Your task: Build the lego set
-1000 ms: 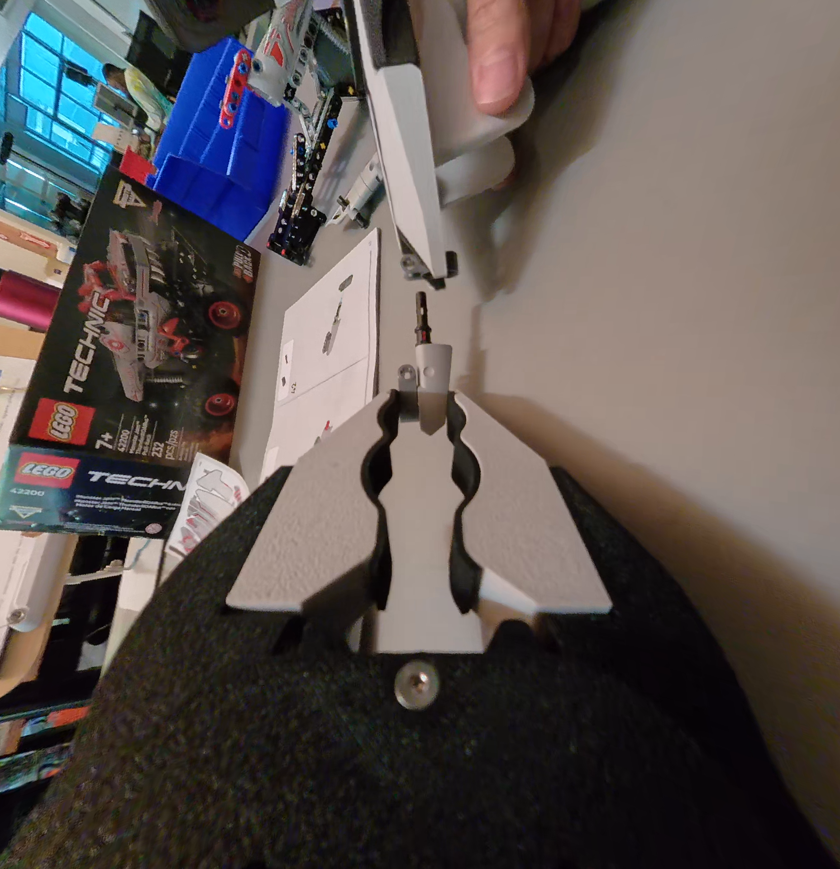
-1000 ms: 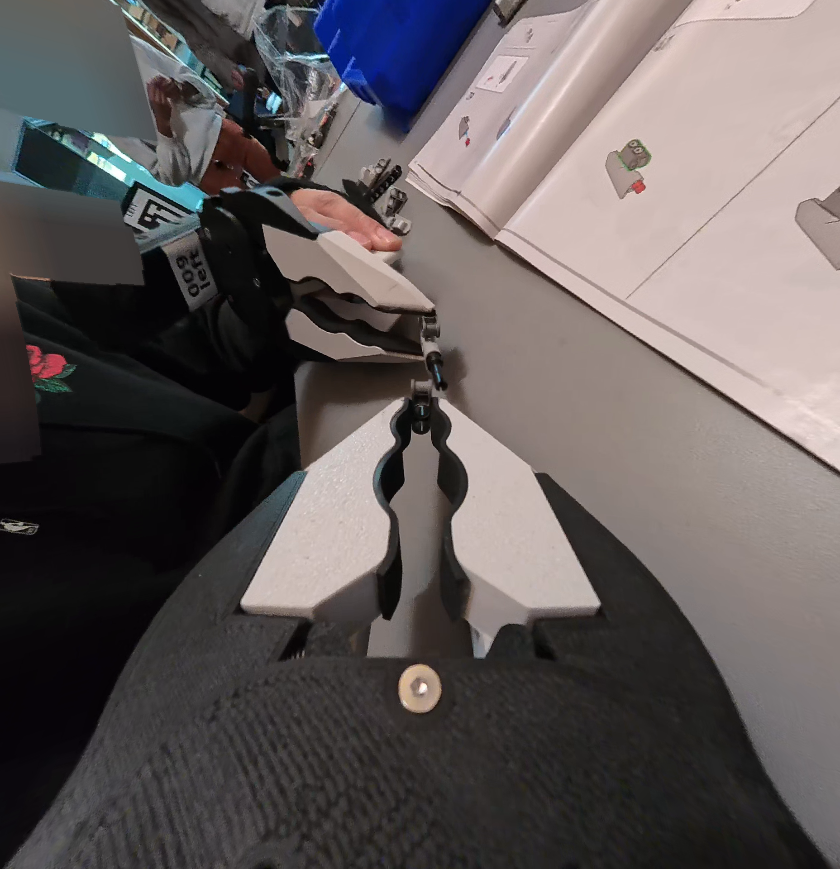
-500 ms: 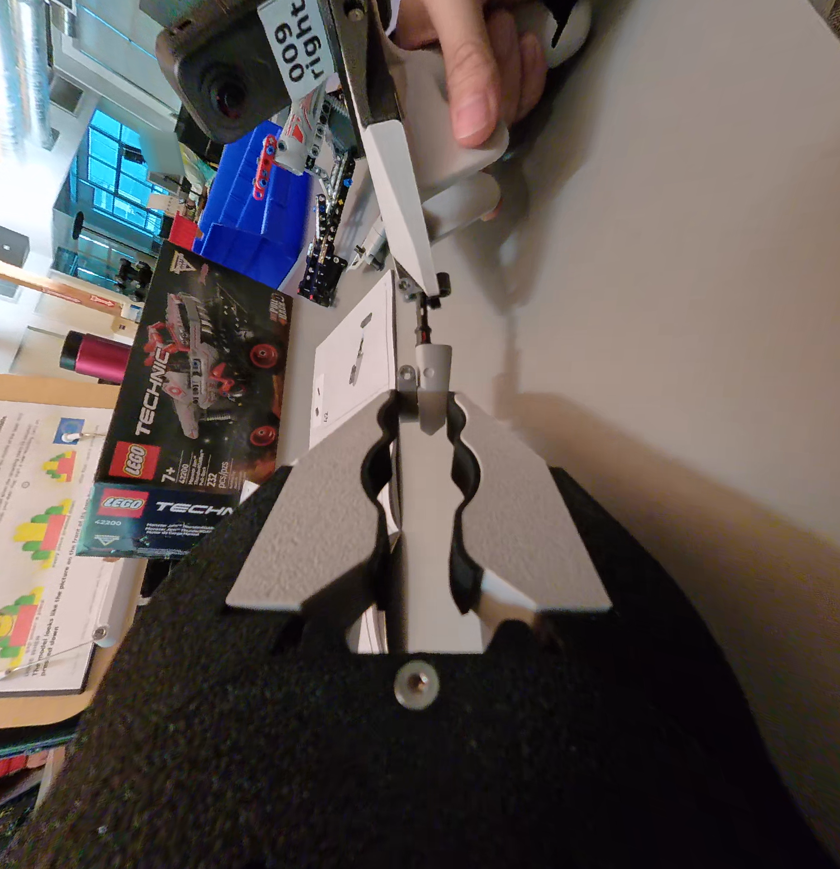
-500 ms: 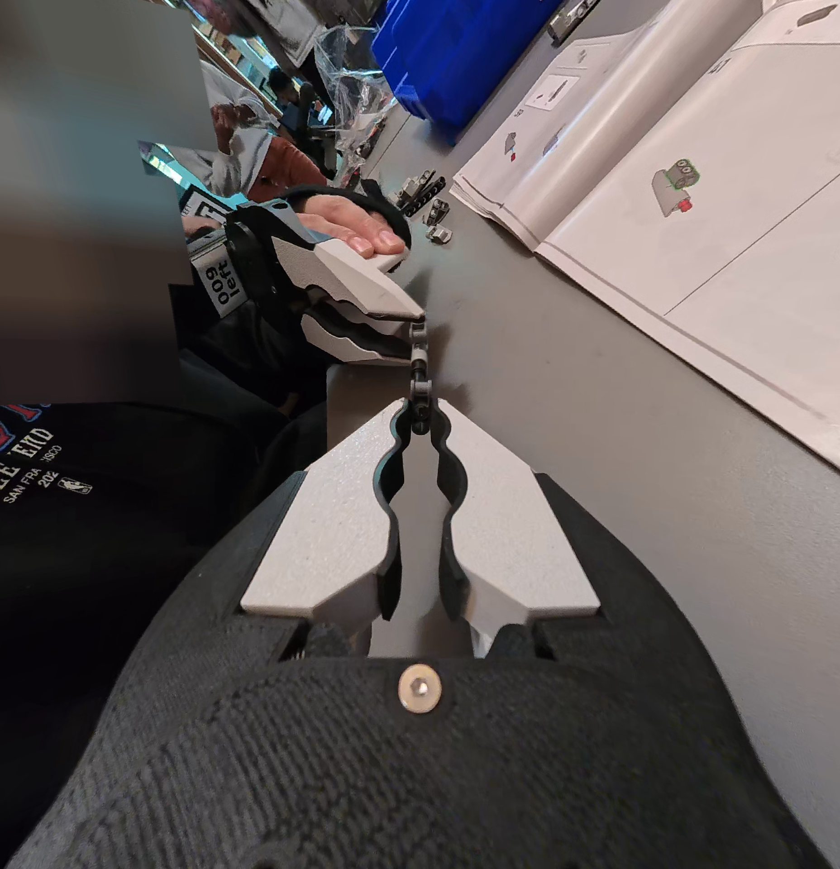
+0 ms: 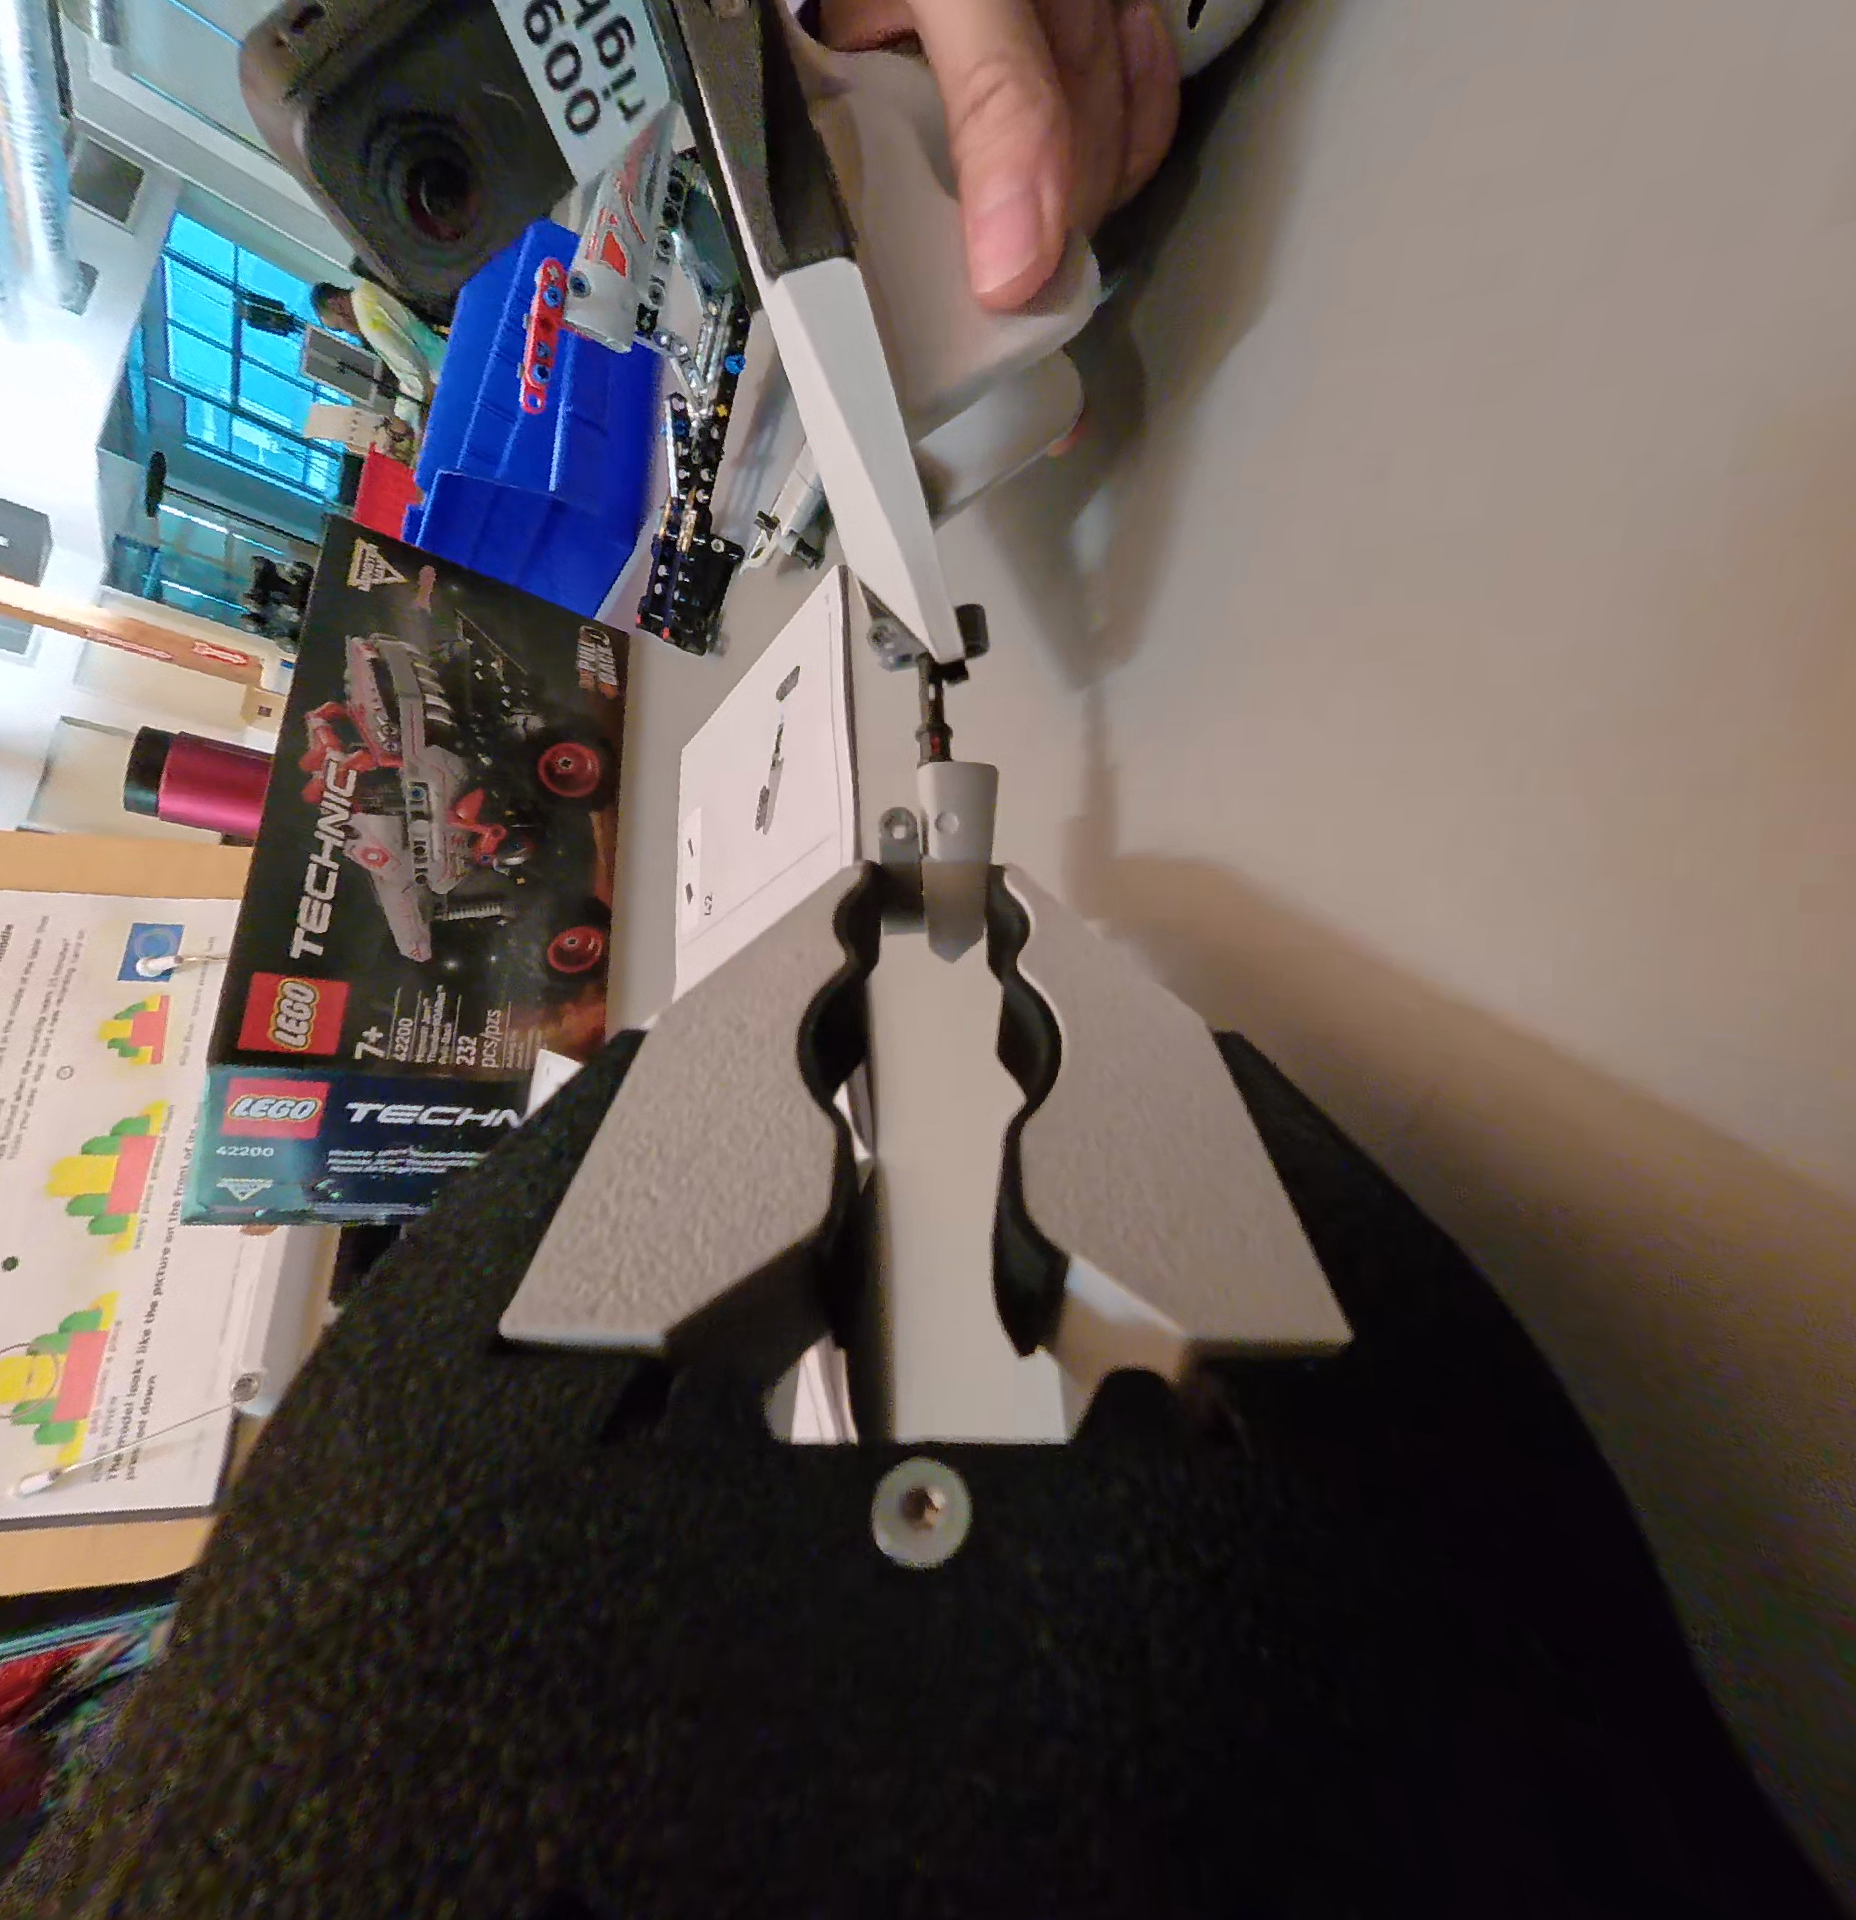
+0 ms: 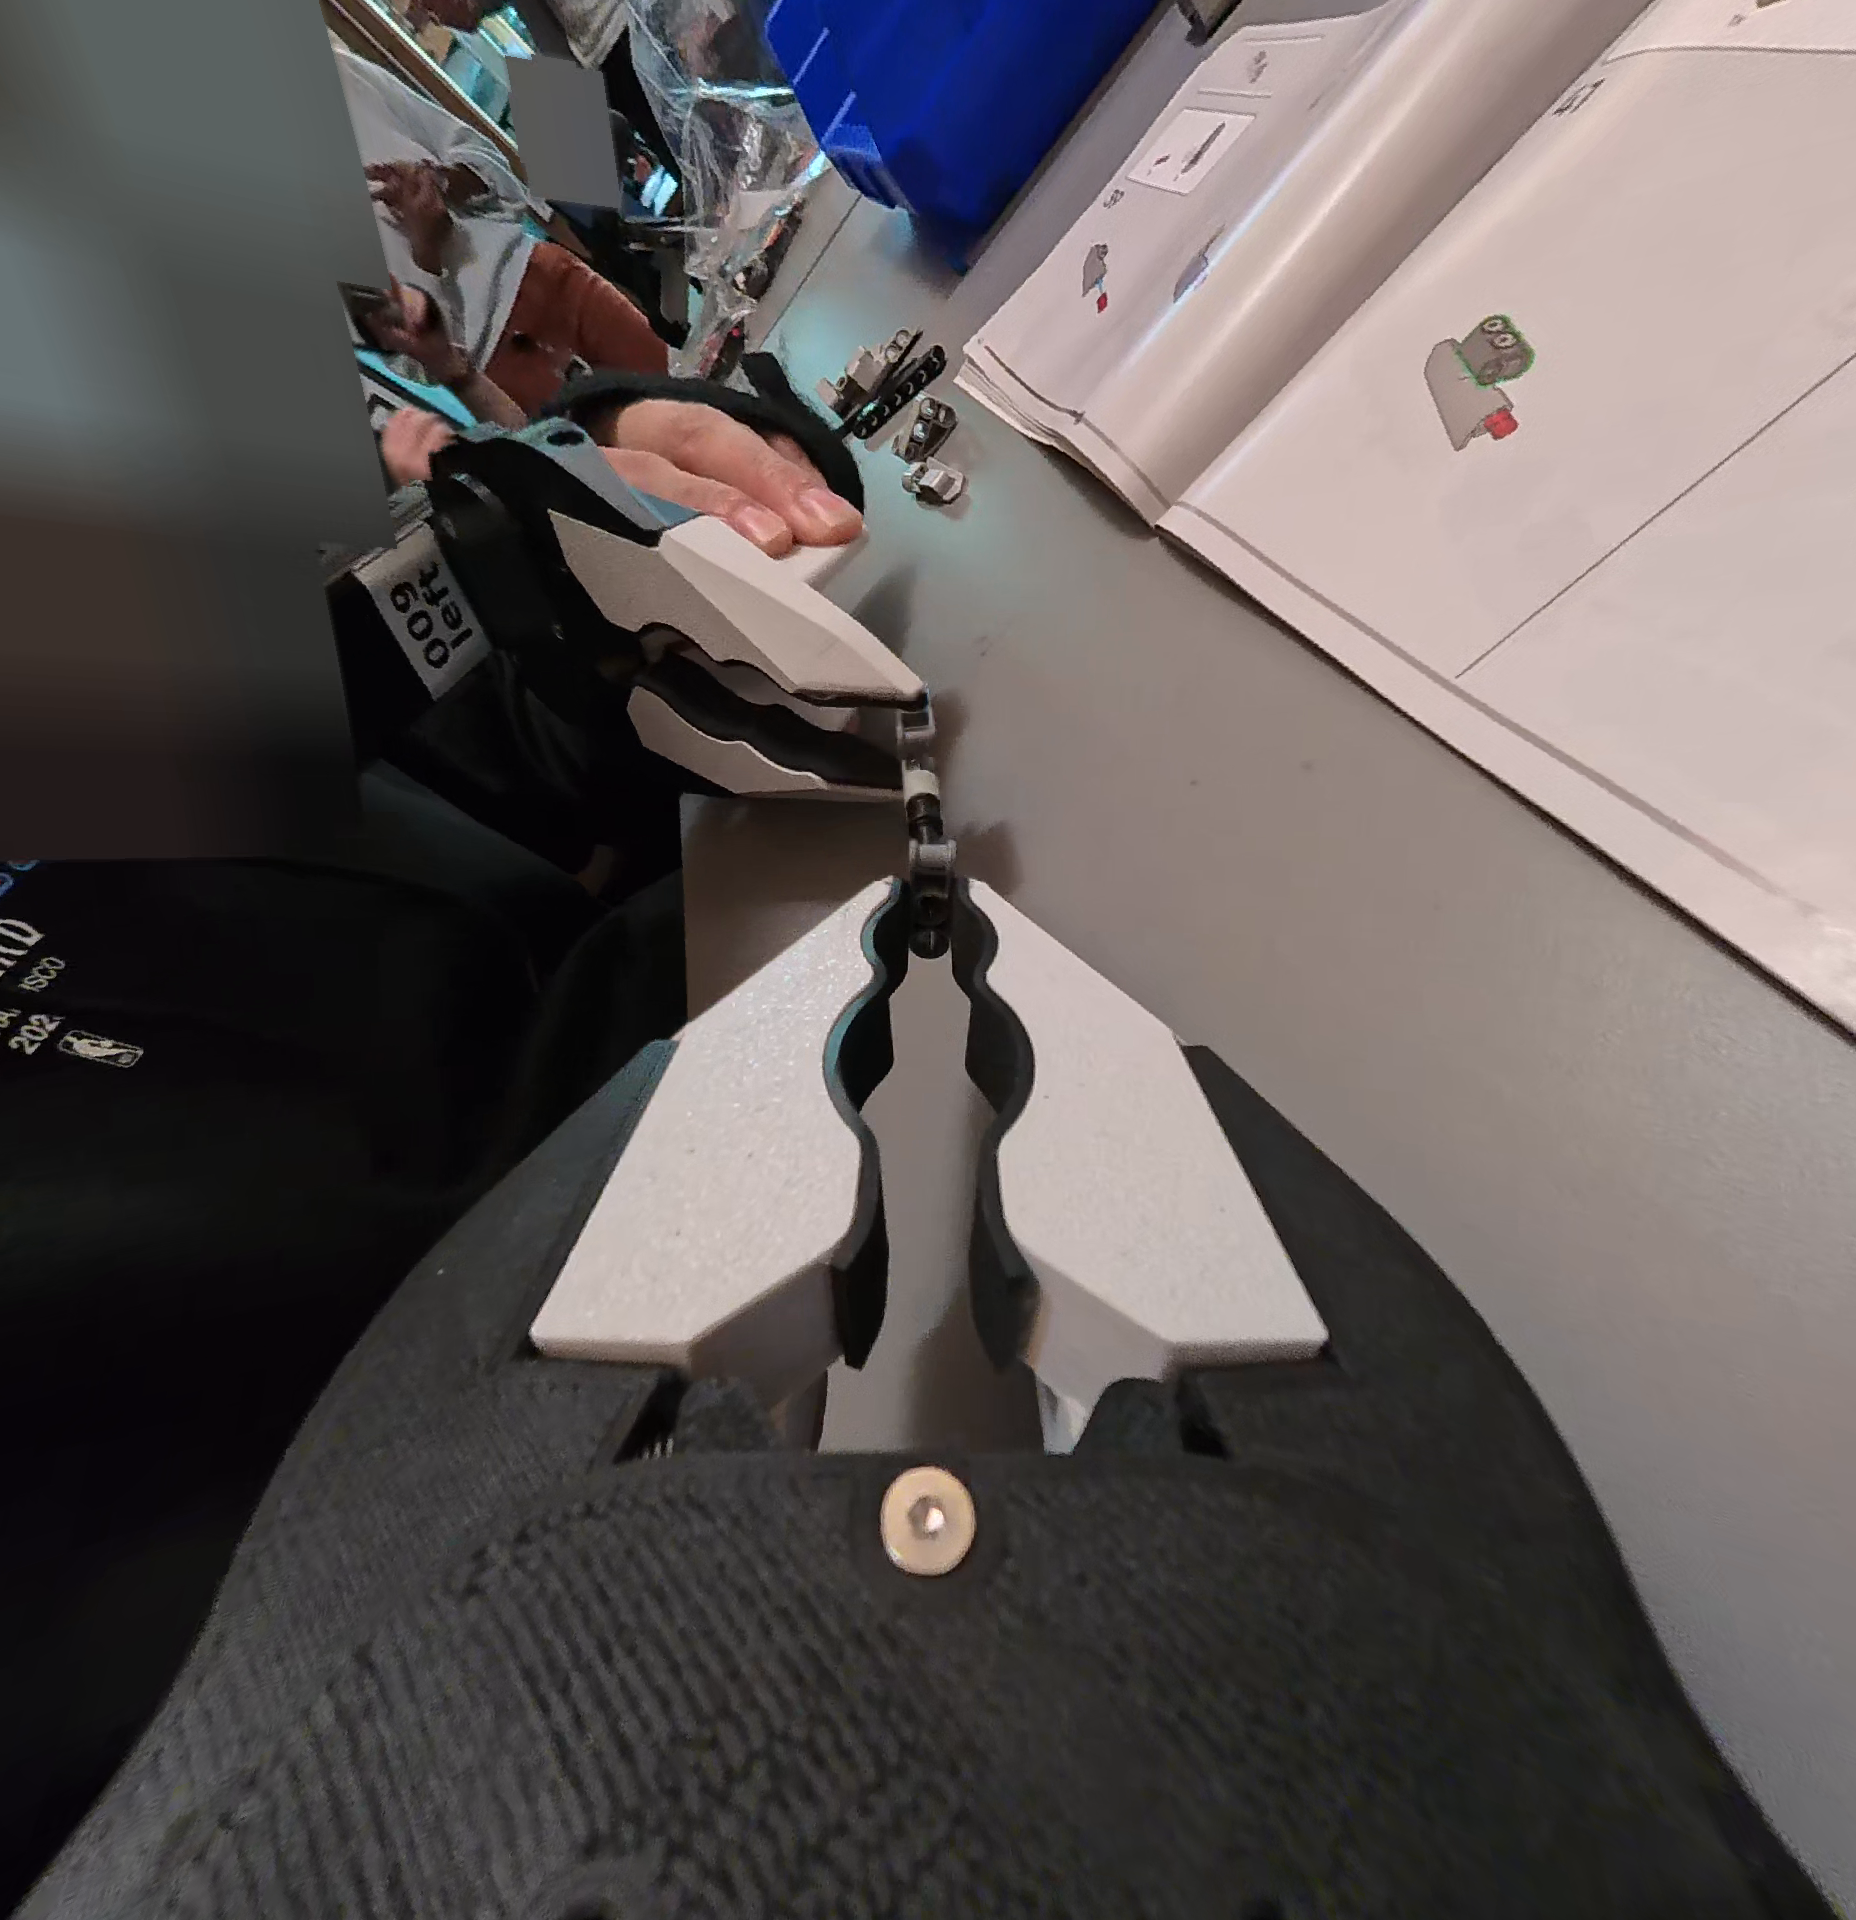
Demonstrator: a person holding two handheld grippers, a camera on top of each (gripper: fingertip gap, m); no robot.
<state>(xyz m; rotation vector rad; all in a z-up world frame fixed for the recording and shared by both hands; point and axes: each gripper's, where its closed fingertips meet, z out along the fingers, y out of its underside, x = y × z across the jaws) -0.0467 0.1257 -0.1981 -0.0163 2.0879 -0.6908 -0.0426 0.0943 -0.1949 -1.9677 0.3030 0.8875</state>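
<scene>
Left wrist view, left to right. Printed sheet with coloured brick figures [image 5: 82, 1195] at the far left edge, on a brown board. Magenta bottle [image 5: 191, 781] lying behind it. Black set box [image 5: 425, 883] next, flat on the grey table [image 5: 1475, 727]. Blue bin [image 5: 529, 468] beyond the box, with a part-built grey and red model [image 5: 617, 275] above it and a black beam assembly [image 5: 695, 540] beside it. White instruction booklet [image 5: 773, 800] between the box and the grippers.

Centre: left gripper [image 5: 929, 914], jaws pinching a light grey piece [image 5: 955, 842] at their tips. A thin black axle [image 5: 932, 717] runs from that piece to the right gripper [image 5: 929, 649] opposite, where a hand [image 5: 1028, 135] rests on its upper side.

Right wrist view: the left gripper [image 6: 903, 743] sits left of centre, jaws closed on the grey piece. The right gripper's jaws pinch a small black connector [image 6: 929, 914], which meets the axle end. Both are held above the table. Loose small parts [image 6: 919, 416] lie by the booklet [image 6: 1475, 364], right.
</scene>
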